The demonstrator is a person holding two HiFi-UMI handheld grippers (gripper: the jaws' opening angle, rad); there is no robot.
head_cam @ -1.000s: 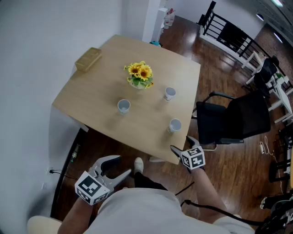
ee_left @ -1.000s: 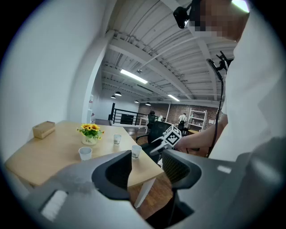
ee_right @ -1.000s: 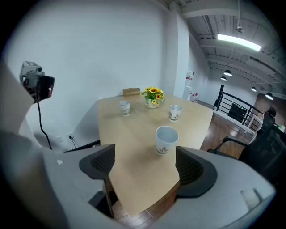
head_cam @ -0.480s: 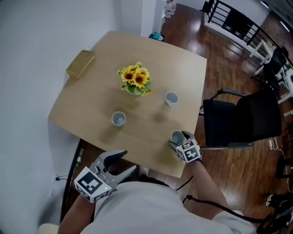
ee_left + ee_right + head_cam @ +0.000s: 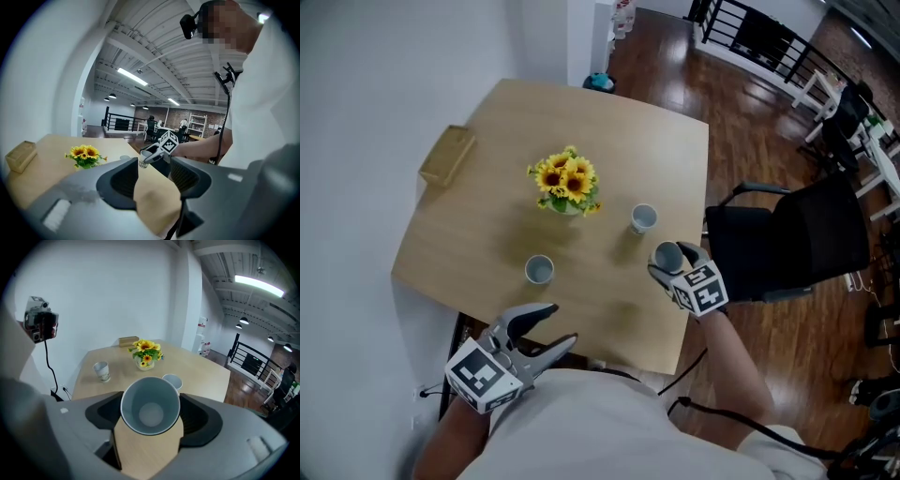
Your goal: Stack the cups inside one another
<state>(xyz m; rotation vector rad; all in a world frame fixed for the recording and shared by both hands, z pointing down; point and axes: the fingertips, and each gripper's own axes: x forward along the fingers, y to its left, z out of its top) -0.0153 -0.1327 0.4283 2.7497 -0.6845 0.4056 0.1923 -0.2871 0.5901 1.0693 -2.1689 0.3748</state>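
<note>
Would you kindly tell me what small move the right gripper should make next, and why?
Probably best to carry the held cup in the right gripper forward over the nearest standing cup, then lower it in: the jaws are closed on it, and the other cup stands upright, mouth open, just beyond. The left gripper is open and empty.

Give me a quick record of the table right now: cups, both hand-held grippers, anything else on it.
right hand-held gripper: shut on held cup
left hand-held gripper: open, empty, off the table's near edge
loose cups: left cup, right cup, both upright, apart
stacked: none yet
also on table: sunflowers, box
</note>
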